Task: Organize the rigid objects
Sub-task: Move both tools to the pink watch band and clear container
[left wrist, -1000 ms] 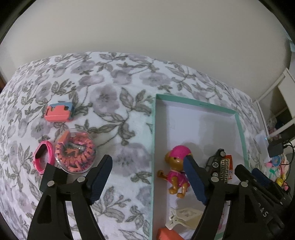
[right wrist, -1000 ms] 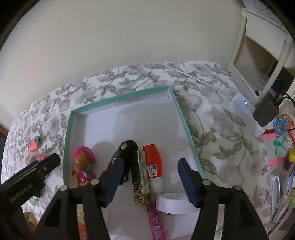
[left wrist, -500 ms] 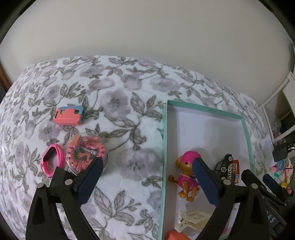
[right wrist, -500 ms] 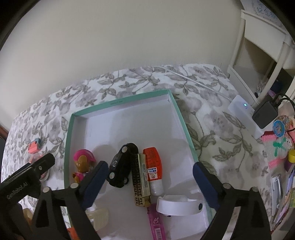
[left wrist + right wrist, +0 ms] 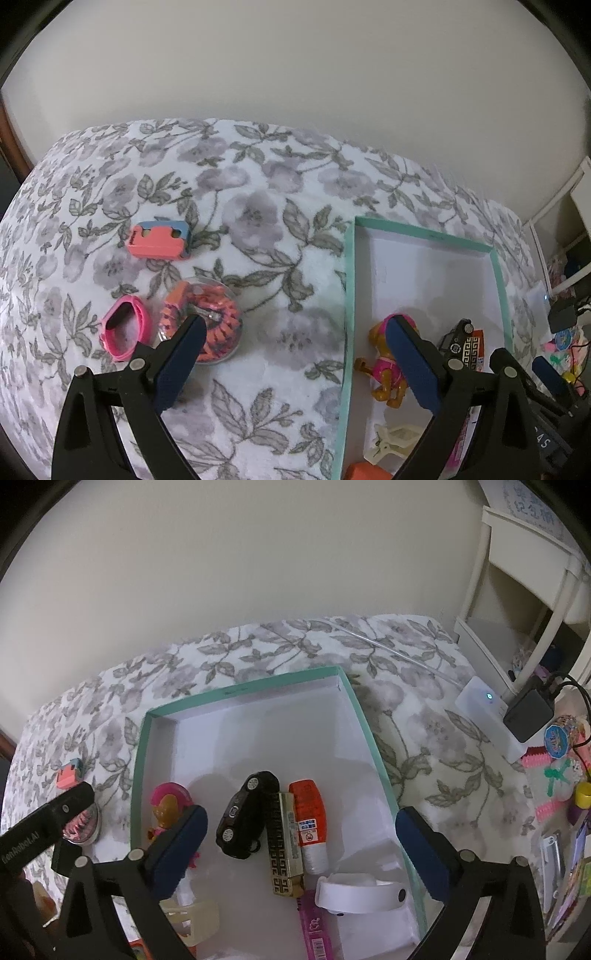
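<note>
Right wrist view: both grippers' jaws are now spreading wide and empty, the right gripper [image 5: 301, 853] over the tray [image 5: 142, 738], the left gripper [image 5: 295, 363] backing toward the loose things at the bed's left edge, likeliest the round tub [image 5: 207, 325].

The floral cloth [image 5: 258, 229] under everything looked soft, matt and slightly fuzzy. The tray [image 5: 258, 701] right of the left gripper seemed matt card, teal outside, white within. Under the right gripper the toy car [image 5: 245, 814] was glossy black plastic and the patterned lighter [image 5: 284, 843] had a metallic gold sheen. The round case [image 5: 207, 325] by the left gripper's left finger was clear, shiny plastic.
</note>
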